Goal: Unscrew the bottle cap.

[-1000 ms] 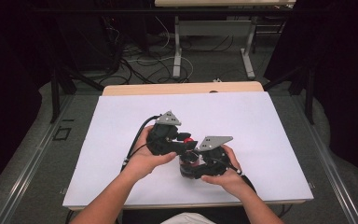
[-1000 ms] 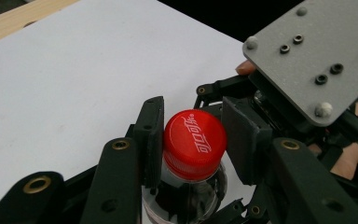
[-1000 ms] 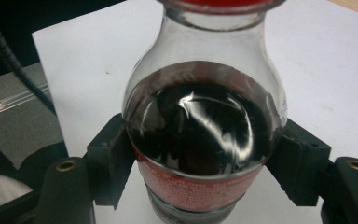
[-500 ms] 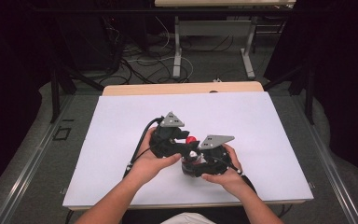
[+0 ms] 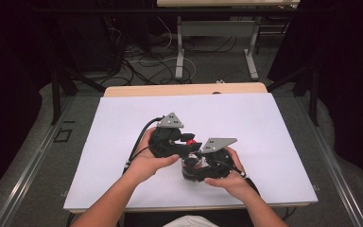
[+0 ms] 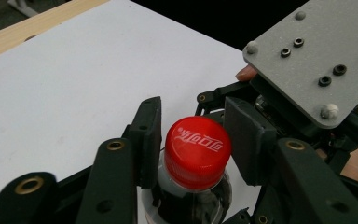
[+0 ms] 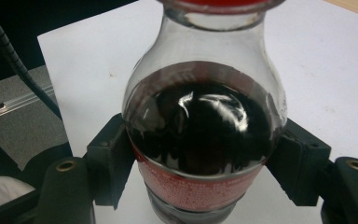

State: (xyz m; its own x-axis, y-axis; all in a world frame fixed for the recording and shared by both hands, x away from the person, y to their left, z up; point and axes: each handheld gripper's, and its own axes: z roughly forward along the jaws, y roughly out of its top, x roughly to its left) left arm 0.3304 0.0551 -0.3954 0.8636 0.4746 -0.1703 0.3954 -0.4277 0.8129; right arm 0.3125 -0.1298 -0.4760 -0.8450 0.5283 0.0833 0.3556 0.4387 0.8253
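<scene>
Your right gripper point(image 7: 200, 186) clamps the cola bottle point(image 7: 205, 130) near the counter's point(image 5: 123, 123) front edge; left gripper point(image 6: 196, 140) pinches its red cap point(image 6: 196, 151). Twist unevenly and the cap may slip, or the cola may fizz over.

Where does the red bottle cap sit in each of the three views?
High view: the red cap is a small spot at centre, between the two hand-held grippers.
Left gripper view: cap at lower centre, between the black jaws.
Right gripper view: a red sliver at the top edge, above the bottle's neck.
Shared landmark: the white table sheet.
</scene>
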